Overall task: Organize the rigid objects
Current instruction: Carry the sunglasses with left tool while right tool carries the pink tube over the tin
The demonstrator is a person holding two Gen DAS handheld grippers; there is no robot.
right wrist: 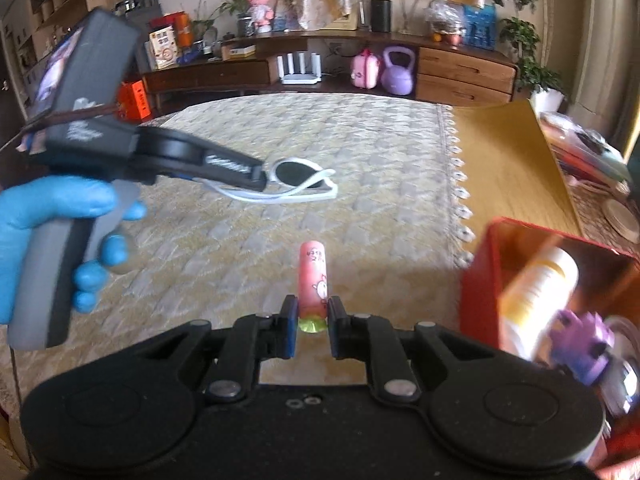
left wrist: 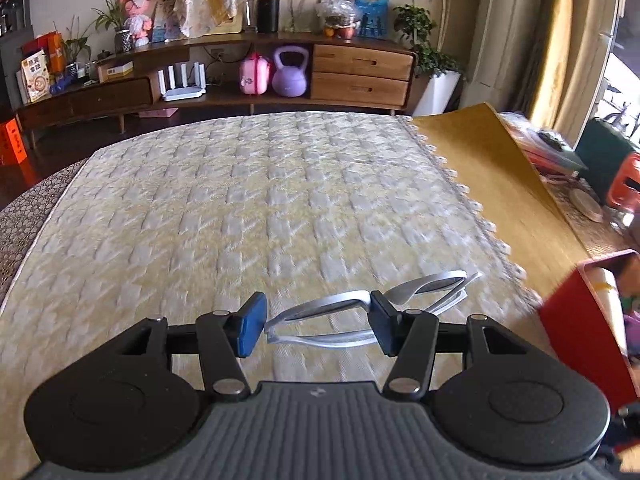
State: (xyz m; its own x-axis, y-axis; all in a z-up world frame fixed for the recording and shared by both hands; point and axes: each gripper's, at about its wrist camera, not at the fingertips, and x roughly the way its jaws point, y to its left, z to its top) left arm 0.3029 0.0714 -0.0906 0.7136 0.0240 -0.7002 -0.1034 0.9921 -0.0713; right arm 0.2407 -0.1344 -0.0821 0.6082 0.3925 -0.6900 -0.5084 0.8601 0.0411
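Both grippers are loaded and airborne over the quilted cream bedspread. The left gripper is clamped across folded white-framed sunglasses. The right gripper pinches a pink cartoon-printed tube. Carry step, I'd say; next, both need lowering into the red open box near right.

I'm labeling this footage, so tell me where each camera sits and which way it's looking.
Left wrist: on the left tool, facing across the quilted bed; its fingers hold white sunglasses.
Right wrist: on the right tool gripping a pink tube; shows the left tool and gloved hand.
Shared: bed, sunglasses, red box, purple kettlebell.
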